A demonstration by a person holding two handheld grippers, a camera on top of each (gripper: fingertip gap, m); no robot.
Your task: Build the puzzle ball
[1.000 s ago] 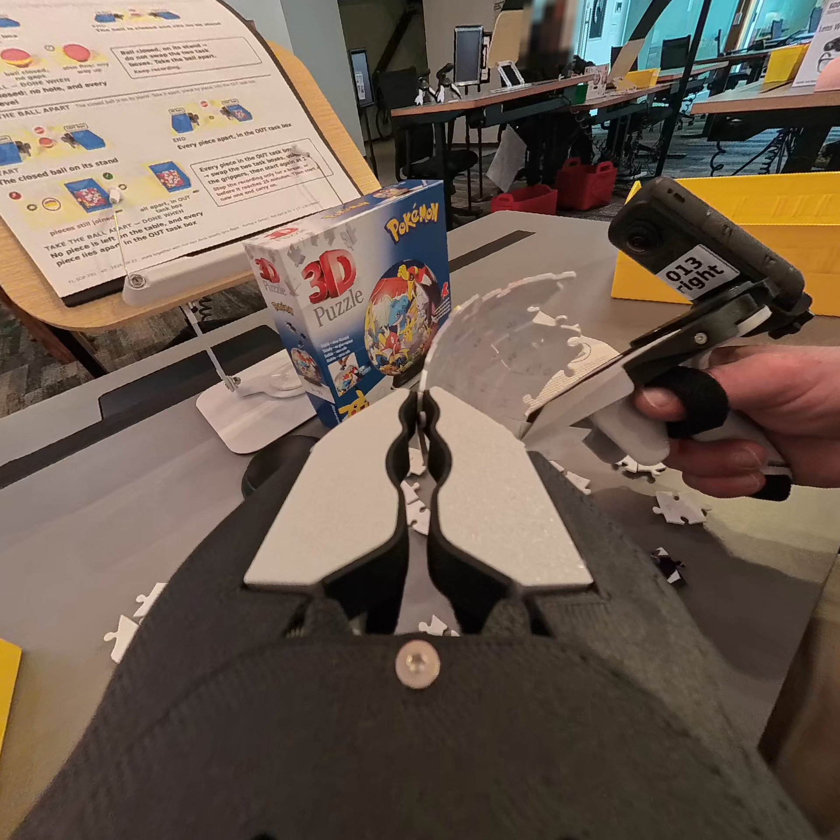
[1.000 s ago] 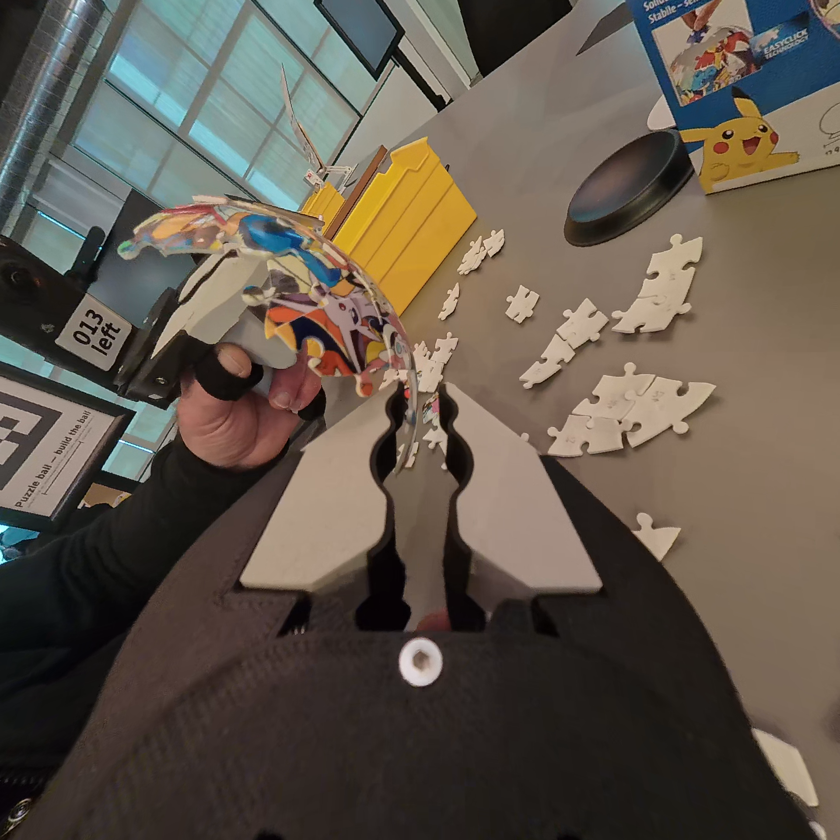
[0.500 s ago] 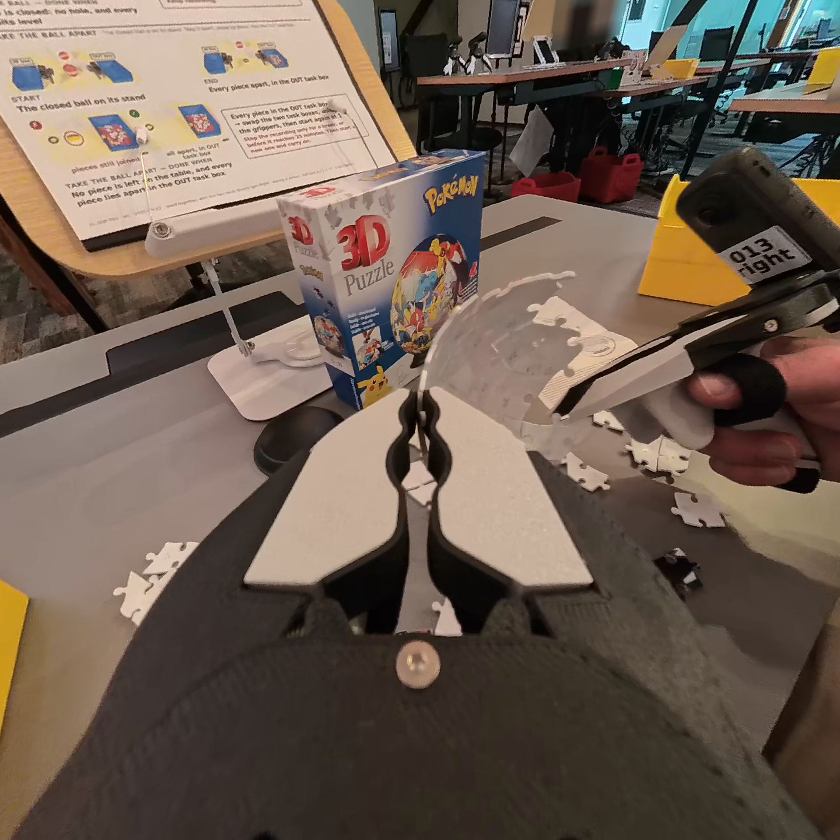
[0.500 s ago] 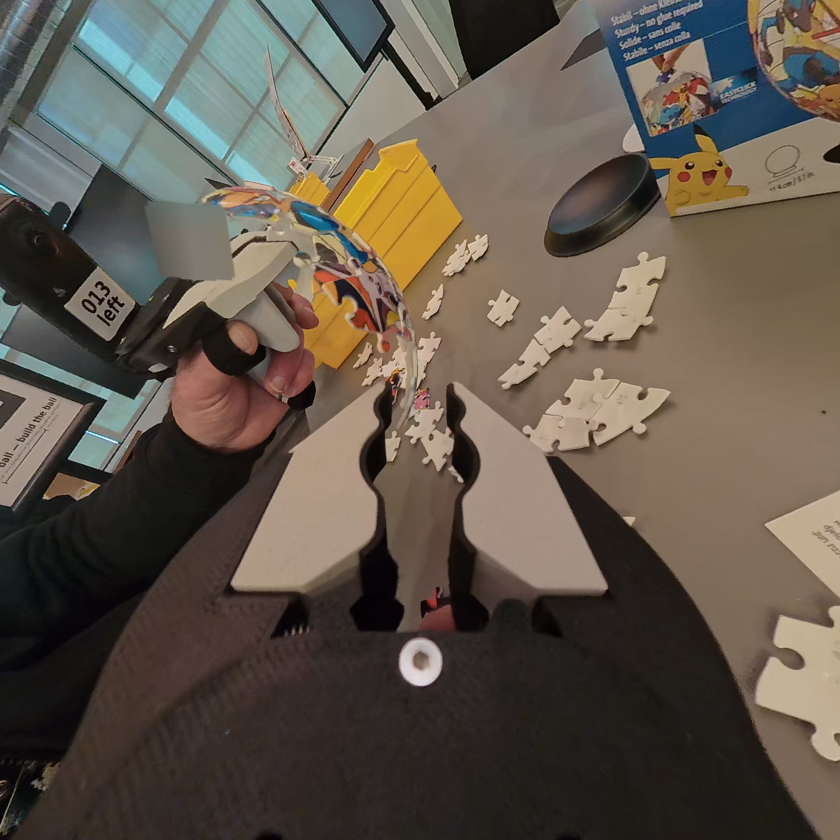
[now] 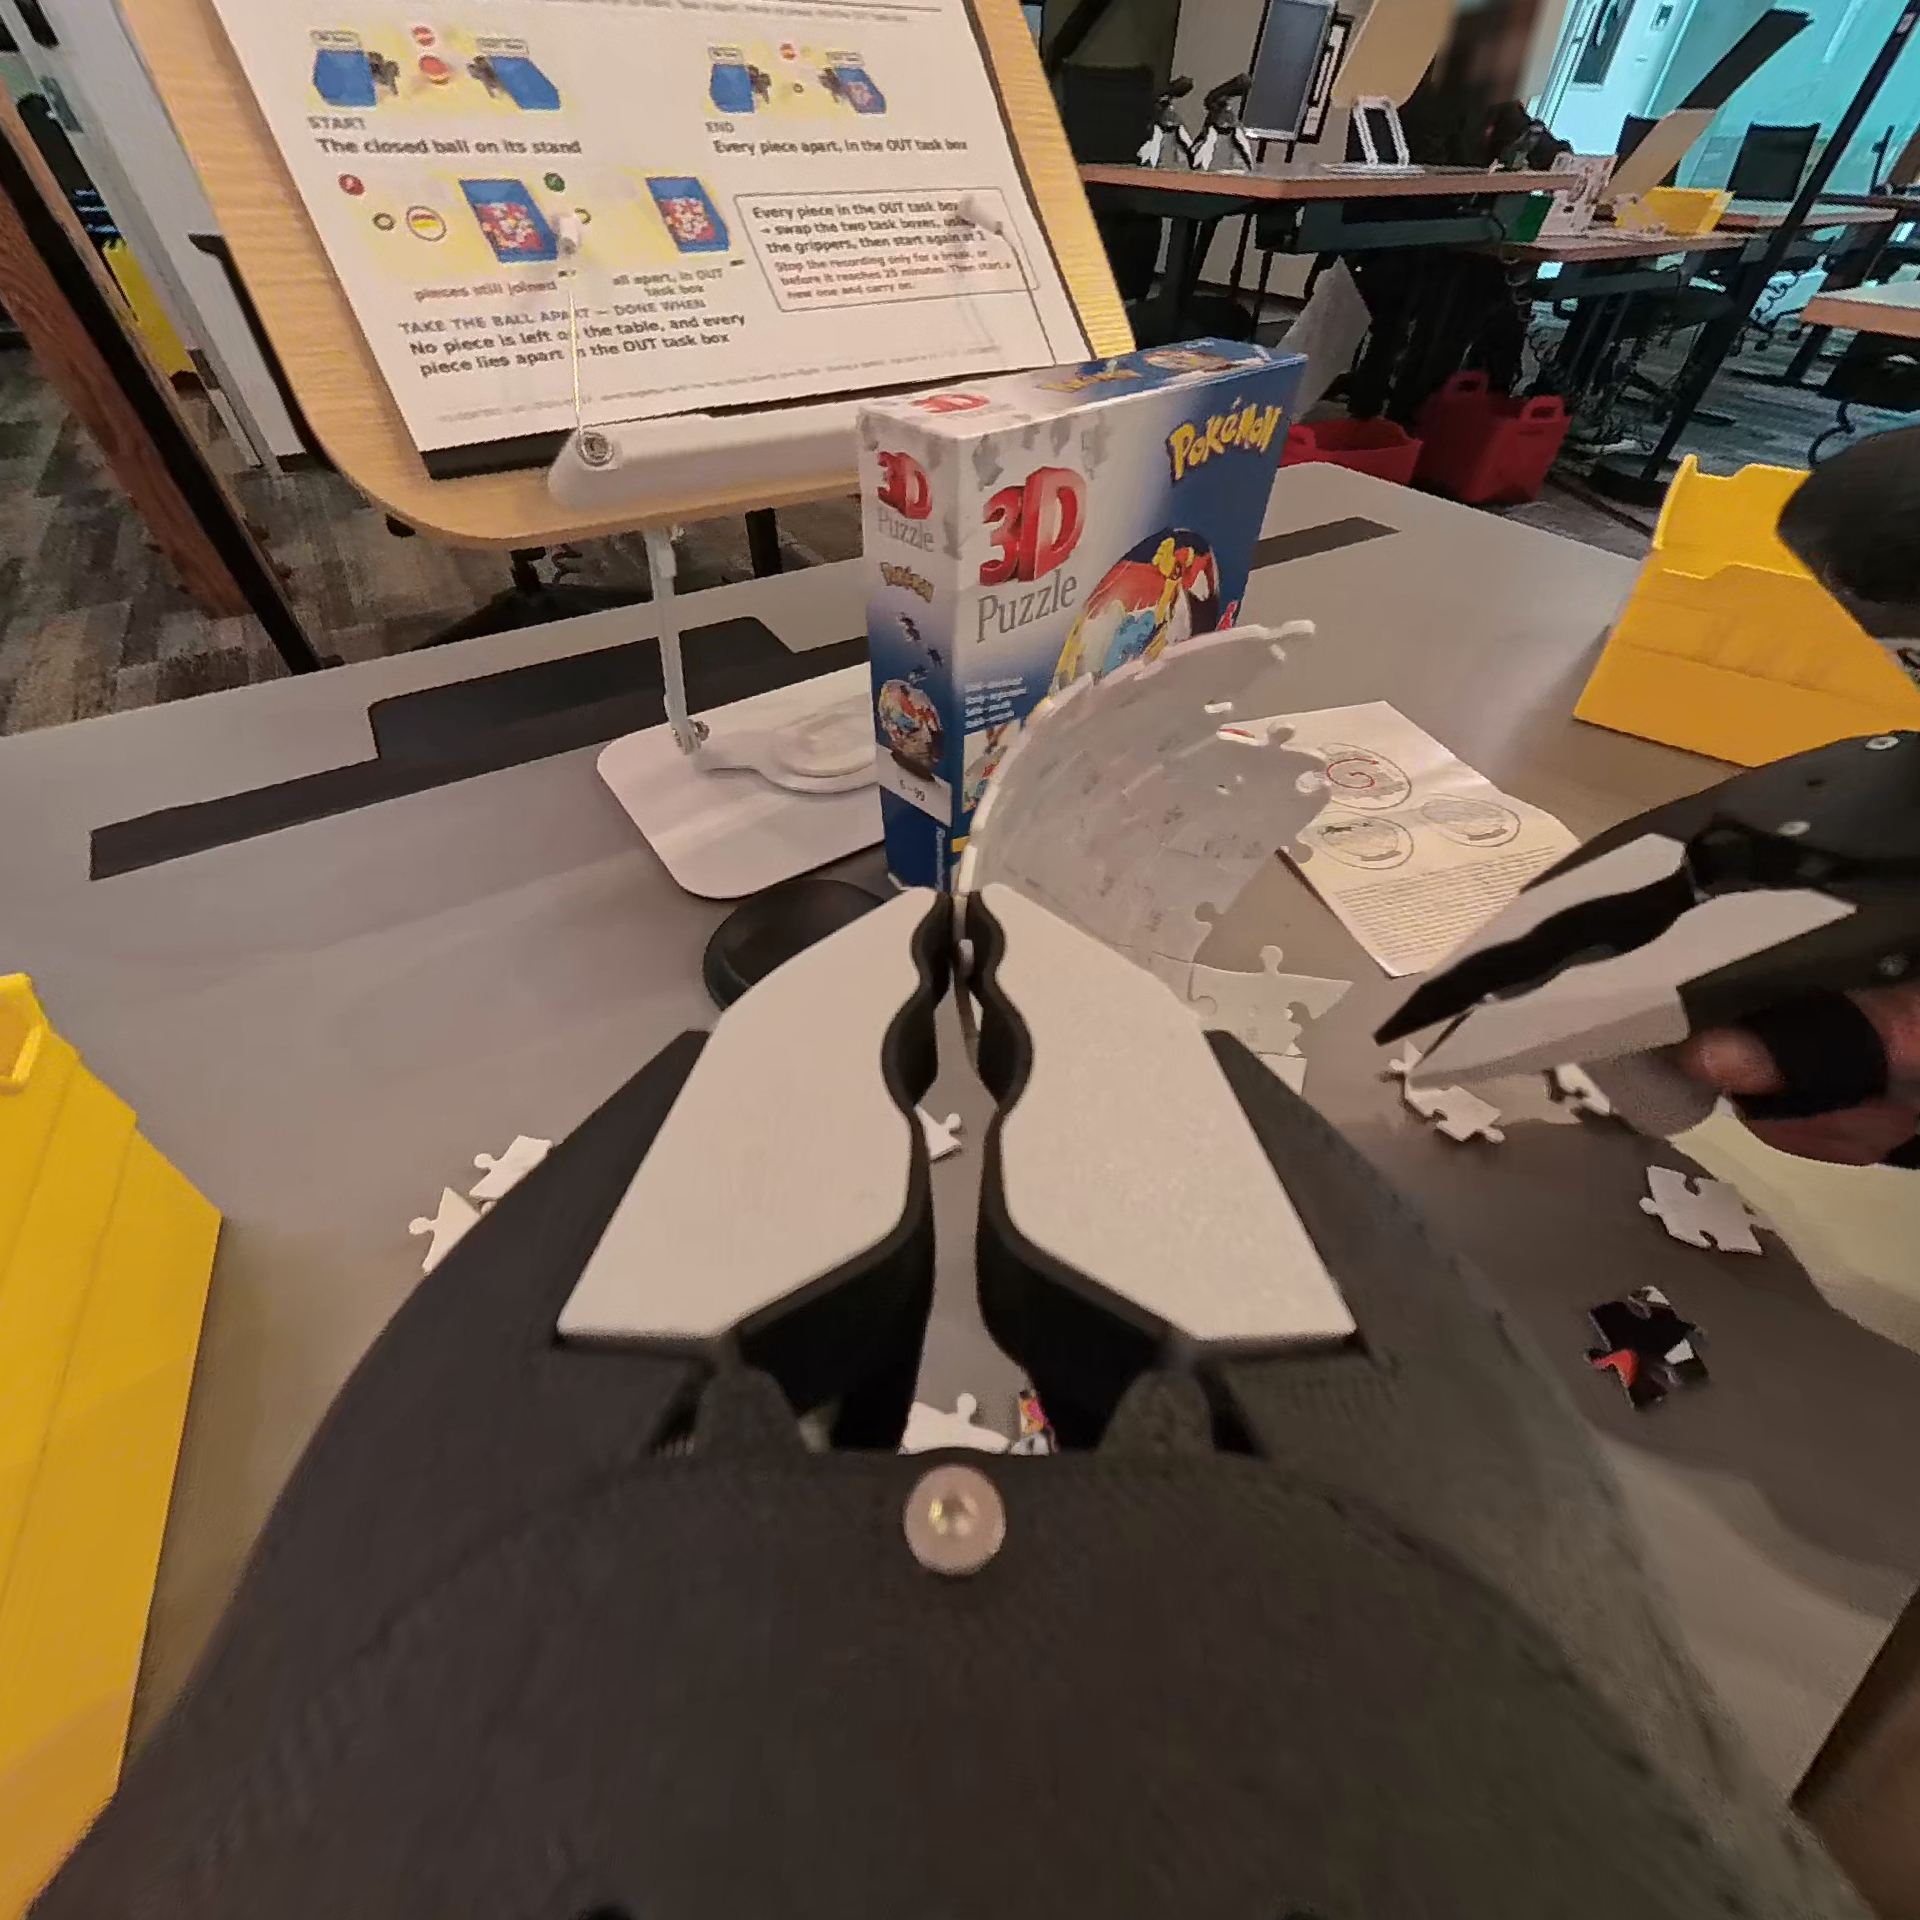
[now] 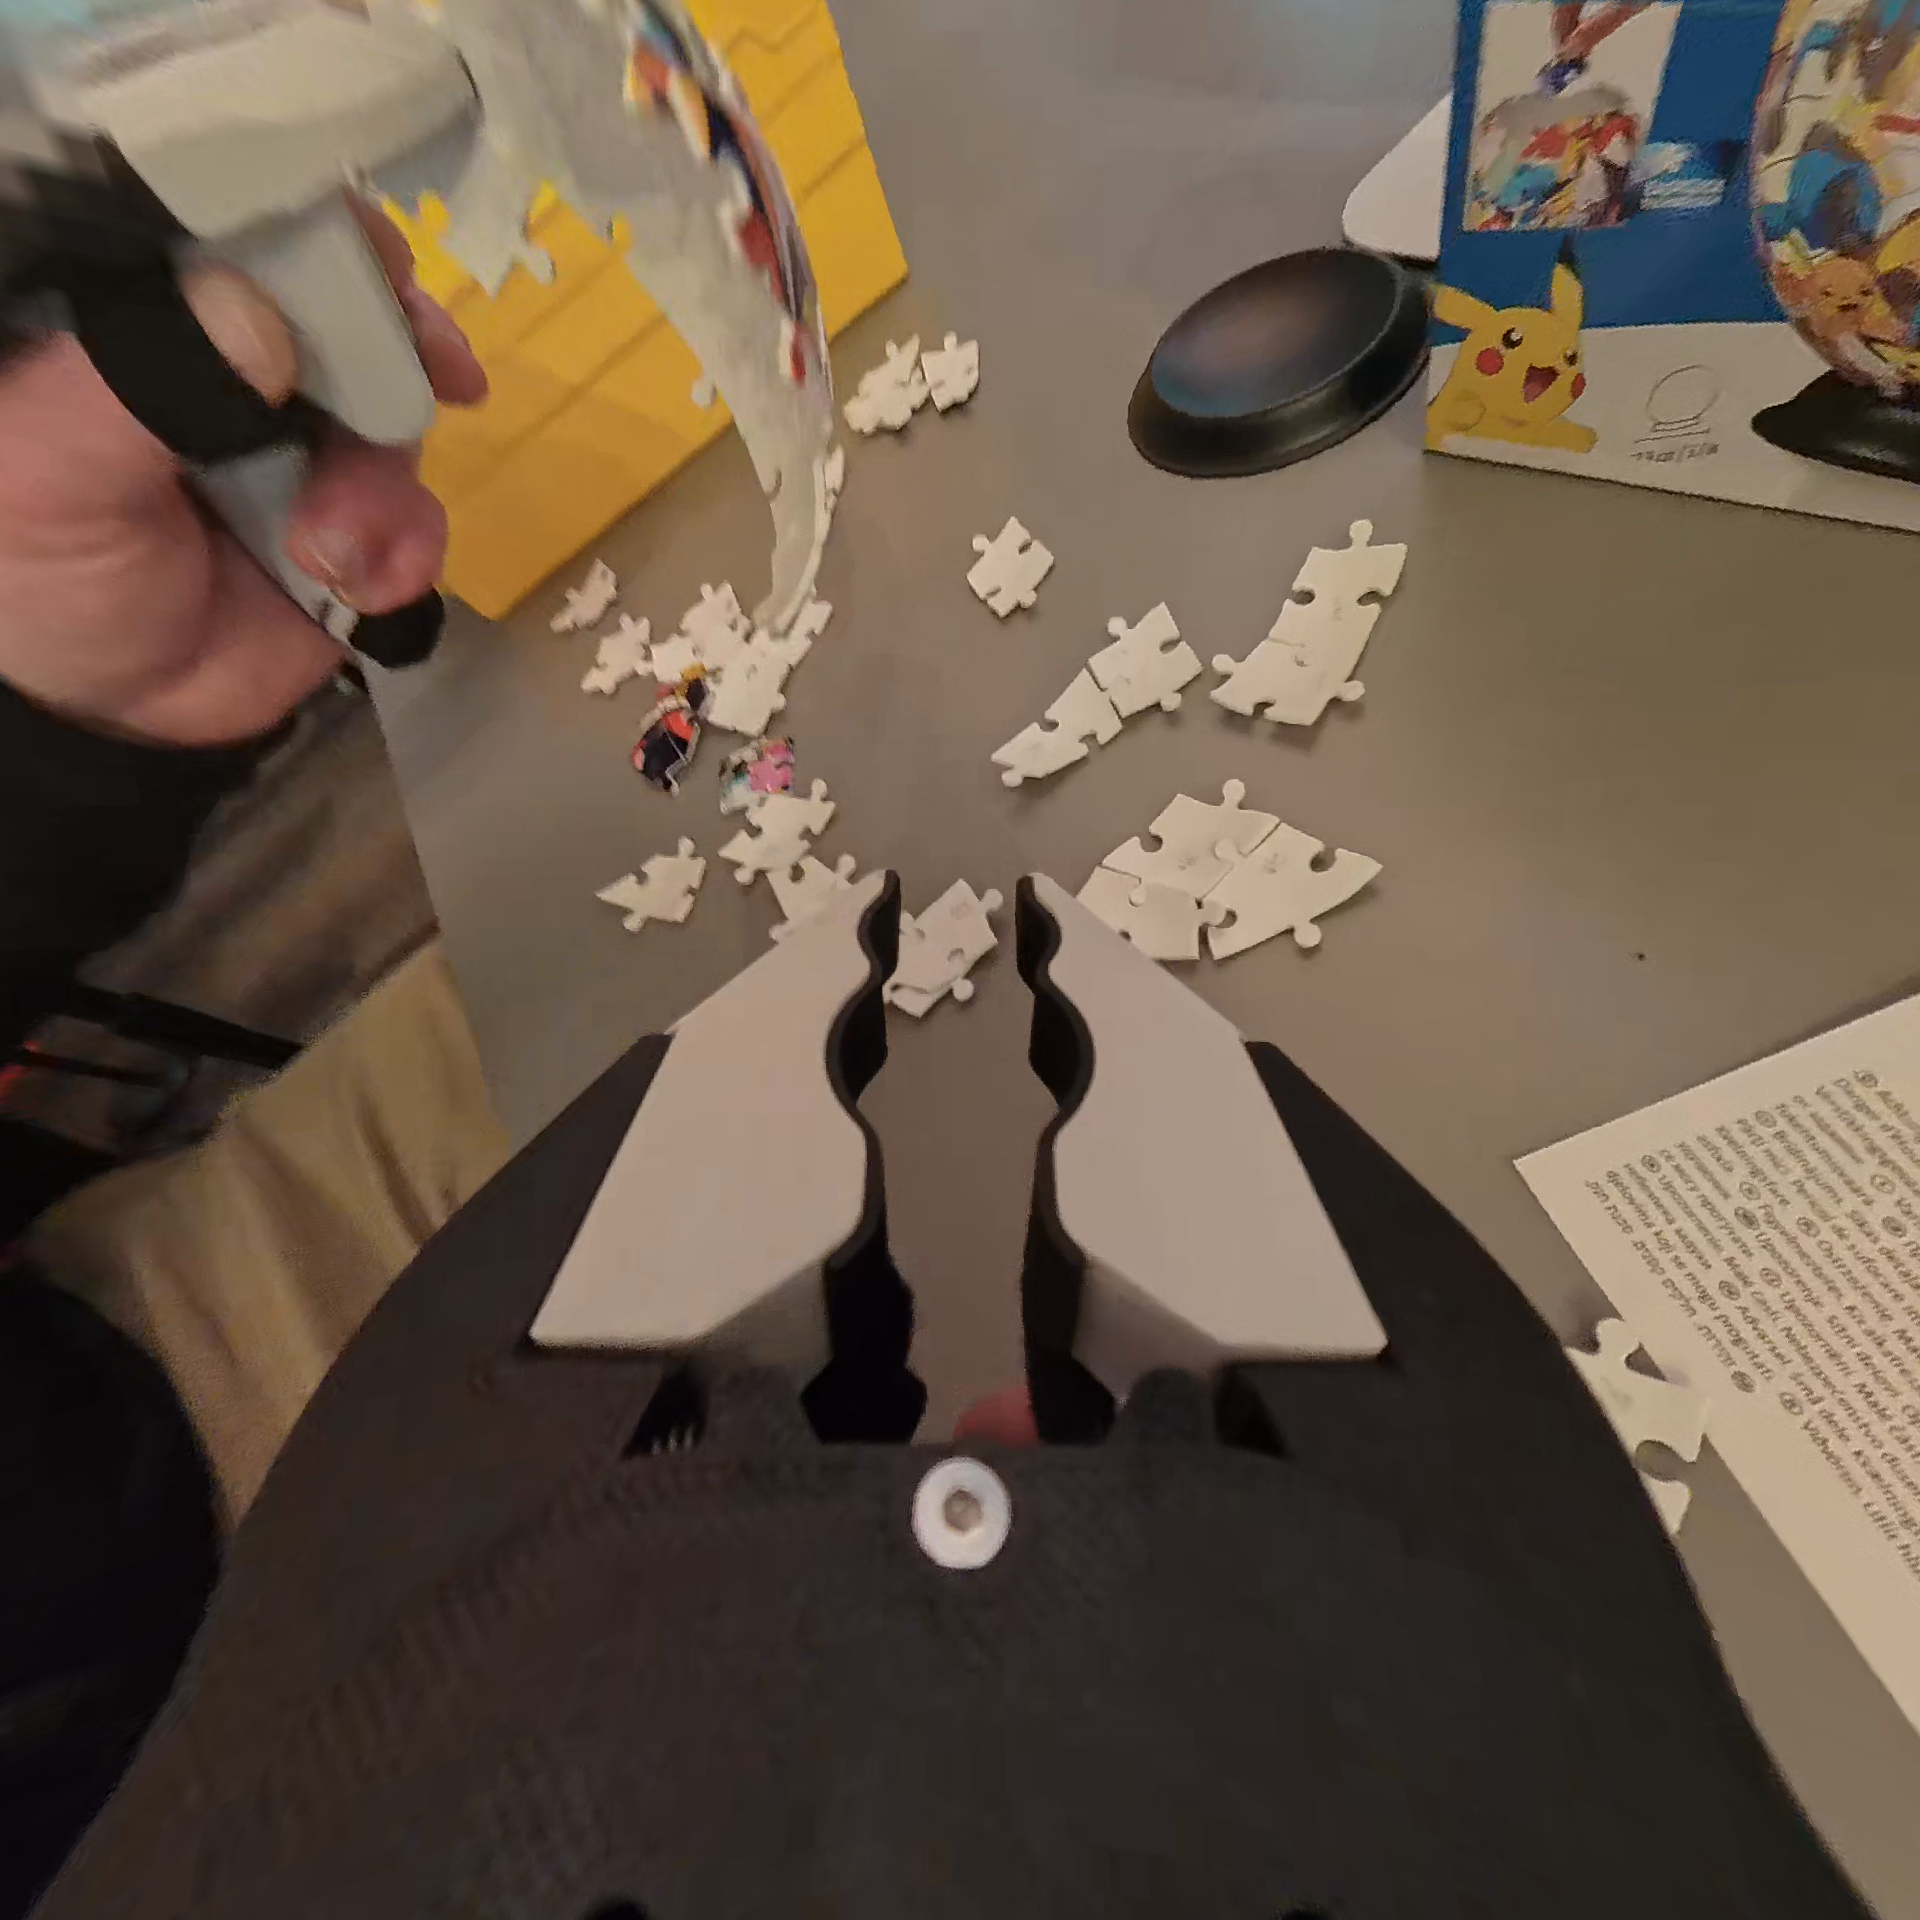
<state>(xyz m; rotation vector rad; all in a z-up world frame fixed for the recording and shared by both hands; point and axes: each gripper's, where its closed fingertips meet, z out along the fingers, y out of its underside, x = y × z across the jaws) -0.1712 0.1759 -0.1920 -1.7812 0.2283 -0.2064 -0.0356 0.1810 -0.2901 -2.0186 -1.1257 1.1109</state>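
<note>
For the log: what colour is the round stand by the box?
Black stand, clearest in the right wrist view.

Grey table (image 6: pixel 1558 727), loose puzzle pieces (image 6: pixel 1242 888)

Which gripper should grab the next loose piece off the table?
Right. The right gripper is open and empty, just over loose pieces. The left gripper is shut on the half-built shell.

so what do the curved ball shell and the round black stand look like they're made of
Curved ball shell: looks like thin rigid plastic, since it holds its dome shape in the left tongs; matte white inside, printed outside.
Round black stand: probably moulded plastic, smooth with a soft sheen.
</note>
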